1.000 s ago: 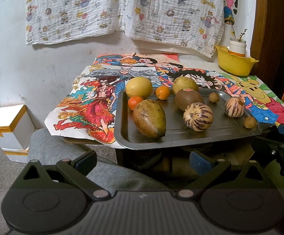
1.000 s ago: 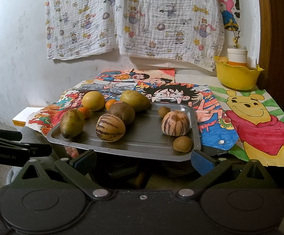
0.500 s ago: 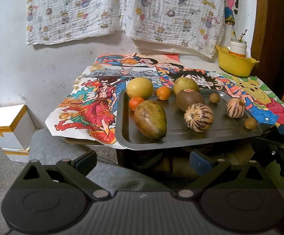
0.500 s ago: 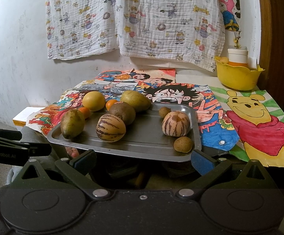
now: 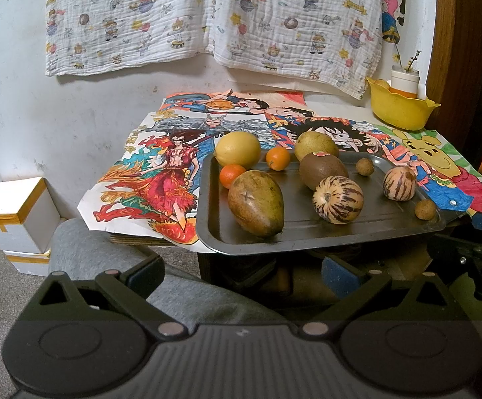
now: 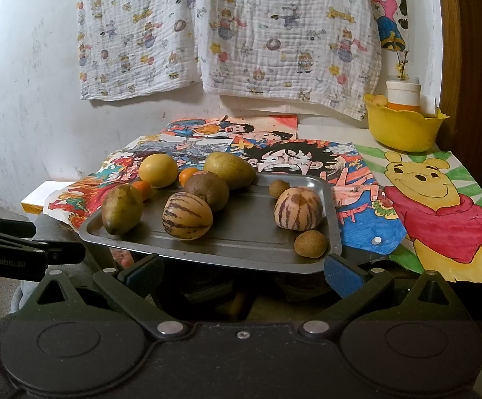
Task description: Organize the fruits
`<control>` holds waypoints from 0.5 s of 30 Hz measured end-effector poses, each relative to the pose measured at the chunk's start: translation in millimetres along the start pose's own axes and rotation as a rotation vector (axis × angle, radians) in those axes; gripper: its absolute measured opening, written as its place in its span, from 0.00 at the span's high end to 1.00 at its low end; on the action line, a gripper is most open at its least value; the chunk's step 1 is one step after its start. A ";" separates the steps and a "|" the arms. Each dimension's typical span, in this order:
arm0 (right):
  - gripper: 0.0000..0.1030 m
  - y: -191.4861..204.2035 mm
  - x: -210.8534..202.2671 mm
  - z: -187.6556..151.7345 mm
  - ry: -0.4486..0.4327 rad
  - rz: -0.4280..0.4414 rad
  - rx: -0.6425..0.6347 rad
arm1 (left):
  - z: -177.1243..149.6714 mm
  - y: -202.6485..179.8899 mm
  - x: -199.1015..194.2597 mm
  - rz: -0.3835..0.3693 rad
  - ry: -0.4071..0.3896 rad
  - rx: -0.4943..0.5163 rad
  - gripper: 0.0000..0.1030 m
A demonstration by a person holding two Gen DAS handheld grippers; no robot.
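Left tool (image 5: 242, 271) and right tool (image 6: 241, 271), each with blue-padded fingers spread wide and grasping nothing, held low in front of the near edge of a dark grey rectangular metal tray (image 5: 307, 236) that rests on a tabletop (image 6: 334, 129) covered with coloured cartoon drawings.

The tray carries 10 fruits. At its left end: a large green-brown mango (image 5: 255, 202), with a small orange tangerine (image 5: 231, 175) just behind it and a yellow round lemon (image 5: 237, 149) at the far left corner. A second small tangerine (image 5: 278, 158) sits beside the lemon, next to a yellow-green pear (image 5: 315, 144) on the far rim. A brown kiwi with a red sticker (image 5: 323, 170) lies in front of the pear, and a cream, purple-striped pepino melon (image 5: 338, 199) just in front of the kiwi. At the right end: a second striped pepino melon (image 6: 298, 208), with 1 small tan longan (image 6: 279, 189) behind it and another (image 6: 310, 244) at the near right corner.

A yellow plastic bowl (image 6: 402, 128) stands at the far right corner of the tabletop, well apart from the tray.
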State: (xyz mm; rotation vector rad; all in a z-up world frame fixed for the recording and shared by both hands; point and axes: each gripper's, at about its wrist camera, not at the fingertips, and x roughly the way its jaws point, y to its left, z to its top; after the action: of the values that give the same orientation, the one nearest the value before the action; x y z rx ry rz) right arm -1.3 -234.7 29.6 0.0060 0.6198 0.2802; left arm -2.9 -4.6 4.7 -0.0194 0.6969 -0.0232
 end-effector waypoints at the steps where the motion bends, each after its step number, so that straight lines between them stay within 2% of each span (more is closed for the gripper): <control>1: 0.01 -0.2 0.0 0.0 -0.001 -0.001 -0.001 | 0.1 0.2 -0.2 -0.001 0.000 0.001 0.00; 15: 0.01 0.0 2.2 -1.0 0.007 -0.002 0.000 | -0.7 4.4 -3.2 -0.005 -0.015 -0.025 0.00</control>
State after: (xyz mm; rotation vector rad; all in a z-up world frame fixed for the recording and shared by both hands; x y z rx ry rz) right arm -0.1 -234.2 27.6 0.0047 0.6270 0.2787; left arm -5.7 -0.1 6.1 -0.0452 0.6825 -0.0194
